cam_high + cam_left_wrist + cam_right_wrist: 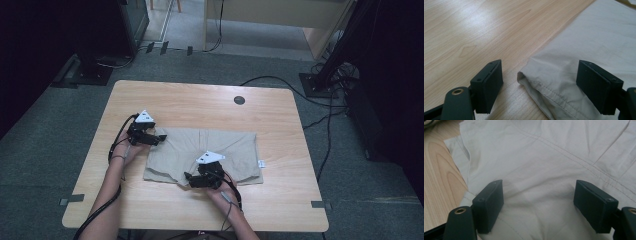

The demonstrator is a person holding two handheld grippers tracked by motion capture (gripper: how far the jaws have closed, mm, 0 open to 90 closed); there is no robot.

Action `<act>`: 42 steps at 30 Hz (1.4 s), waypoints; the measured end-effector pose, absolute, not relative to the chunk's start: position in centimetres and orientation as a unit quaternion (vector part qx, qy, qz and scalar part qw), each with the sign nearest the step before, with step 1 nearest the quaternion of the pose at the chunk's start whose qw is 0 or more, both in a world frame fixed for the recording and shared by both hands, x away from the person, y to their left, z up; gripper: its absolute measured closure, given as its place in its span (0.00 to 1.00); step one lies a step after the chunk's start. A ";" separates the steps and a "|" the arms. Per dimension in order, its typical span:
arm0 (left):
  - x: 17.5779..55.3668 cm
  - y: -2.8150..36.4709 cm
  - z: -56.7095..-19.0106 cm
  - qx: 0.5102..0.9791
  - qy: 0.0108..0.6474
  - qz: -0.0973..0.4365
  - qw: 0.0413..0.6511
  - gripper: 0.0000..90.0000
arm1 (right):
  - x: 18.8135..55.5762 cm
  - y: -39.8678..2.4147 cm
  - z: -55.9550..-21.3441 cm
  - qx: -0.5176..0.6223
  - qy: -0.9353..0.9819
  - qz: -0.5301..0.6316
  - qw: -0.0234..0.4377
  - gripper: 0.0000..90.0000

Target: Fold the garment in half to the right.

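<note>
My left claw released, its 2 jaws straddling a hemmed corner of the shorts, my right claw released over the cloth's near edge, shorts lying folded flat mid-bench

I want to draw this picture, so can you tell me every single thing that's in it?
Folded beige cloth garment: one, beige, flat in the middle of the table, a small white tag at its right edge.
Light wooden table: one, pale wood, centre of the high view.
Round dark cap: one, black, set in the tabletop near the far edge.
Grey carpet floor: grey, all round the table.
Black cables: several, black, on the floor right of the table.
Left gripper: one, black, jaws open, at the garment's left corner.
Right gripper: one, black, jaws open, over the garment's near edge.
Person's forearms: two, coming in from the bottom.
</note>
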State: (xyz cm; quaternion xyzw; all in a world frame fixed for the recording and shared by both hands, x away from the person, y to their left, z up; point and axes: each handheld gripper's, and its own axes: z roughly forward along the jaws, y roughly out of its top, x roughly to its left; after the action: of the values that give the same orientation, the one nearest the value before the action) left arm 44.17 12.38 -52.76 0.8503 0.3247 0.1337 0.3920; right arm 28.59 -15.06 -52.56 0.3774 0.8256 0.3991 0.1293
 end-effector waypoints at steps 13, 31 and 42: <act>44.2 12.4 -52.8 0.851 0.324 0.135 0.391 0.24 | 28.3 -14.5 -52.6 0.371 0.835 0.377 0.151 0.30; 44.1 12.3 -52.8 0.852 0.323 0.136 0.390 0.24 | 28.7 -11.6 -51.5 0.383 0.821 0.397 0.147 0.32; 44.1 12.3 -52.8 0.851 0.323 0.136 0.390 0.24 | 28.9 -10.5 -51.5 0.398 0.812 0.401 0.145 0.32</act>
State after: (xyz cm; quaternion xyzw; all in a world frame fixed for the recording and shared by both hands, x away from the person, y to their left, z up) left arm 44.14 12.35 -52.76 0.8512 0.3231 0.1362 0.3905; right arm 28.91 -10.52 -51.51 0.3981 0.8121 0.4011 0.1454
